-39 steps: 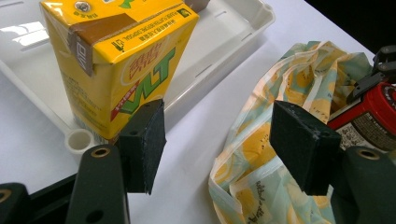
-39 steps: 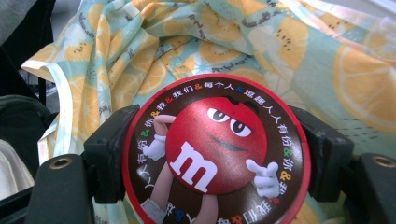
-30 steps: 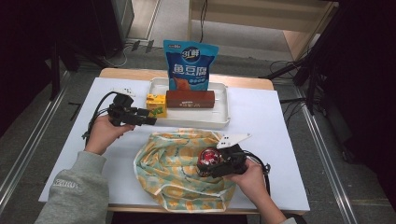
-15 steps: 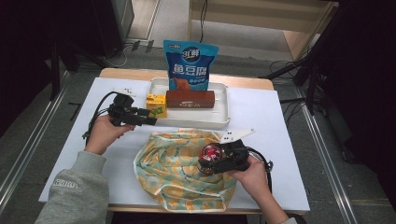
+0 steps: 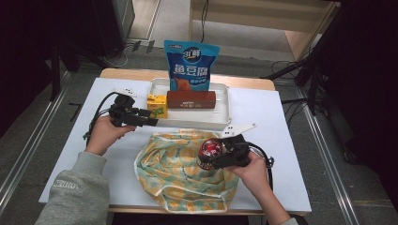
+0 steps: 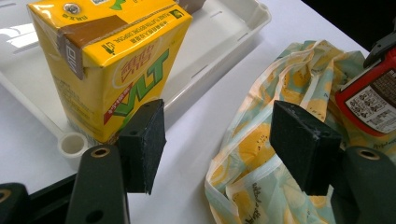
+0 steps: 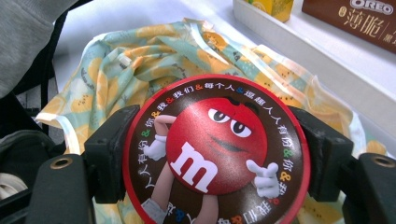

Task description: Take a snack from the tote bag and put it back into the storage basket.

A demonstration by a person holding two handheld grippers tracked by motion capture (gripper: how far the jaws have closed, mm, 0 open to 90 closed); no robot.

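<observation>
Tin [image 5: 209, 151] on its side, lid facing left | right gripper [image 5: 212, 158] clamps it | left gripper [image 5: 152, 121] open

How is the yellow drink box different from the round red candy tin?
The yellow drink box is a tall carton with flat sides; the round candy tin is a red-rimmed disc with a cartoon face. The box stands in the white tray, while the tin is over the patterned cloth bag. The right gripper clamps the tin; the left gripper is open beside the box.
</observation>
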